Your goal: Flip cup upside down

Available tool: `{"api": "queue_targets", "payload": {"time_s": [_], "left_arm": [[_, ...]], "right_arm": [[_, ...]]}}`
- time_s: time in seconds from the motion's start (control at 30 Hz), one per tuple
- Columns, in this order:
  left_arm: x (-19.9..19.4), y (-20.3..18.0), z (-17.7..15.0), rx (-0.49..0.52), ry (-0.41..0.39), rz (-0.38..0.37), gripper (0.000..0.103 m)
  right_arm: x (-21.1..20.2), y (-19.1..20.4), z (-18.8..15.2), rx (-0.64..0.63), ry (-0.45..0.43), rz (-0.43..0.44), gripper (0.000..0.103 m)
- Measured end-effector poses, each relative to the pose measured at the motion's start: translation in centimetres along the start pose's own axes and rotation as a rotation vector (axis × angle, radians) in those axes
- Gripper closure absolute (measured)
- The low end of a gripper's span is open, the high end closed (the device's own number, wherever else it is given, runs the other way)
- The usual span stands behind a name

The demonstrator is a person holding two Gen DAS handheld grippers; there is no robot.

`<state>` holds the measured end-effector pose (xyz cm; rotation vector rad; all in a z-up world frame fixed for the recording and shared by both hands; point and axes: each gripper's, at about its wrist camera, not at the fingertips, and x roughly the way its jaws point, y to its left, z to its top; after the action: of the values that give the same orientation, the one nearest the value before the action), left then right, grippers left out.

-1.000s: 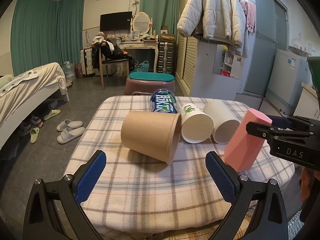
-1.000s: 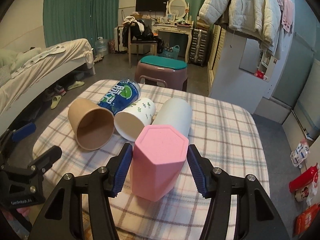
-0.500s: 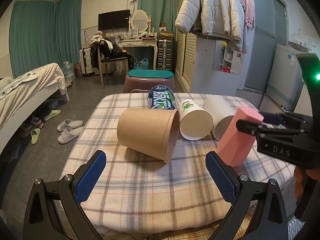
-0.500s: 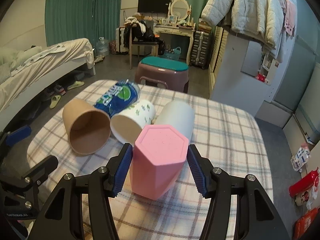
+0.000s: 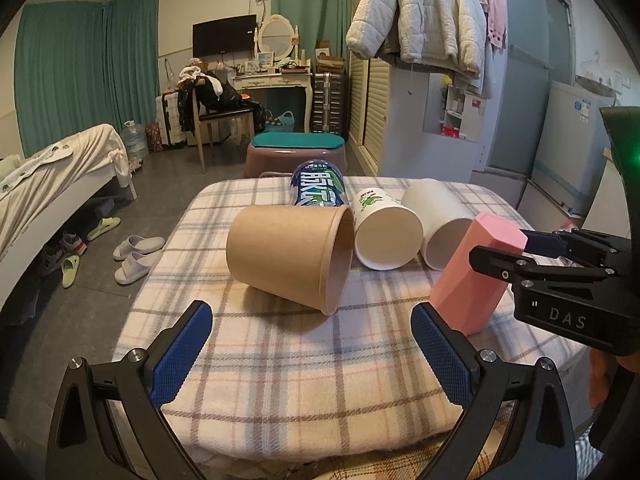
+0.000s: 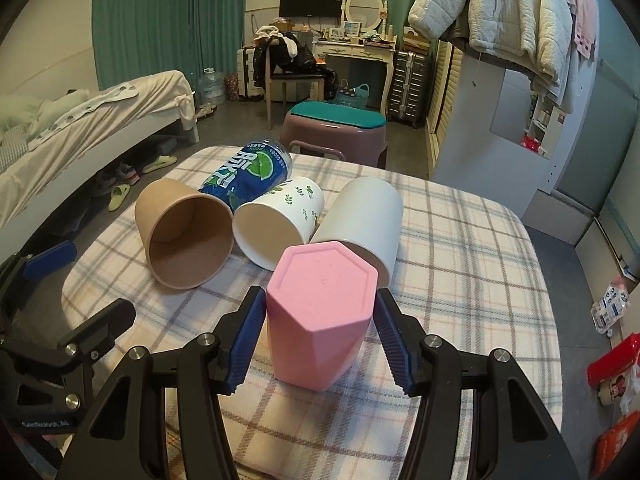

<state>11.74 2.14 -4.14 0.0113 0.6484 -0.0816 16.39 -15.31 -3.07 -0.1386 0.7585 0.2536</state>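
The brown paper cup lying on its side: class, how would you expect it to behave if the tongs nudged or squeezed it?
The brown paper cup lies on its side on the checked cloth, so a nudge would probably roll it in a curve, since it tapers. It looks empty in the right wrist view, so likely light. Its thin paper wall would probably dent under a firm squeeze.

this is a bedroom in a home: a bed (image 5: 60, 168), slippers (image 5: 134, 256) on the floor, a tv (image 5: 224, 40), a hanging coat (image 5: 416, 12).
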Motion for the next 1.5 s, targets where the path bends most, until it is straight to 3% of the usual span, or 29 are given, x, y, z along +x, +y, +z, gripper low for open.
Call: {"api": "queue_targets", "payload": {"time_s": [0.33, 0.53, 0.87, 1.03, 1.17, 1.33, 1.5], "left_arm": [[-2.1, -0.6, 0.0, 0.002, -0.02, 0.023, 0.001], [-4.7, -2.1, 0.4, 0.017, -0.068, 0.019, 0.001], [-9.2, -3.9, -1.2, -0.006, -0.188, 0.004, 0.001], [-11.4, -4.4, -2.7, -0.023, -0.276, 0.005, 0.001], [-12.2, -4.5, -3.8, -0.029, -0.306, 0.02, 0.0], [-12.2, -4.2, -4.0, -0.046, -0.312, 0.05, 0.0], [-12.0, -3.9, -3.9, -0.062, -0.308, 0.065, 0.0]], "right_arm": [[-2.9, -0.5, 0.5, 0.037, -0.082, 0.026, 0.044], [-7.1, -1.3, 0.2, 0.05, -0.159, 0.028, 0.044], [-13.4, -3.1, -4.7, 0.107, -0.229, 0.028, 0.042], [-14.6, -3.5, -8.0, 0.129, -0.263, 0.009, 0.031], [-15.0, -3.9, -10.0, 0.15, -0.29, 0.0, 0.013], [-14.9, -3.6, -11.0, 0.145, -0.302, -0.011, 0.013], [-15.1, -3.6, -11.3, 0.138, -0.315, -0.016, 0.005]]}}
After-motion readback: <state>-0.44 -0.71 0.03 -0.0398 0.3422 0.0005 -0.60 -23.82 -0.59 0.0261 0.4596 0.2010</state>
